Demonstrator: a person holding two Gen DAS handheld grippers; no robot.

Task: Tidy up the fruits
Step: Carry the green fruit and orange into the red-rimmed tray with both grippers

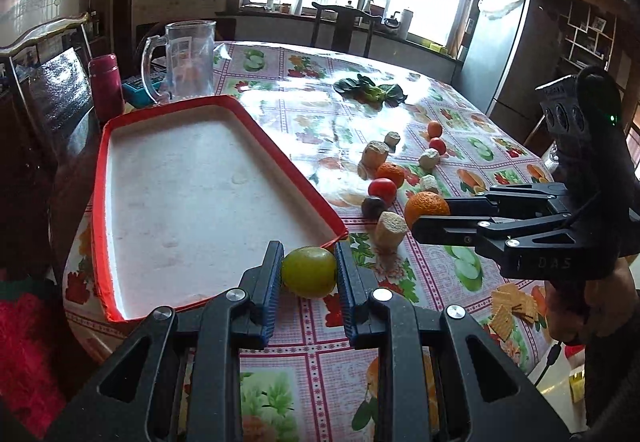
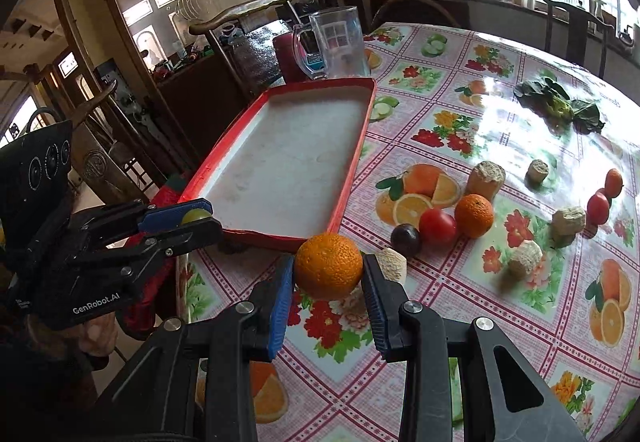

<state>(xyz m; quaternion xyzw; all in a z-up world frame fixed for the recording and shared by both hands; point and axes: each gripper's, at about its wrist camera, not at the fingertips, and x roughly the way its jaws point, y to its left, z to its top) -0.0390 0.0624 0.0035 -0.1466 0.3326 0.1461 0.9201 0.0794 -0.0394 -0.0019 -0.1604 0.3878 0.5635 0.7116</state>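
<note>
Left gripper point(image 1: 309, 274) clamped on a small round yellow-green fruit point(image 1: 309, 272) at the near corner of the shallow red-rimmed white tray point(image 1: 104, 145); right gripper point(image 2: 328, 278) clamped across the middle of a dimpled round orange mandarin point(image 2: 329, 266), just beside the same tray edge. Both fruits look light and firm; the green skin seems smooth and apt to slip, so grip at the widest girth, gently. Loose tomatoes, dark plum point(image 2: 405, 240) and corn-cob pieces stay on the flowered tablecloth point(image 2: 440, 322).

My right hand-held gripper point(image 2: 328, 274) clamps an orange point(image 2: 329, 266) just off the red tray point(image 2: 352, 161); left hand-held gripper point(image 2: 192, 222) pinches a green fruit point(image 2: 195, 215) at the tray's corner.
</note>
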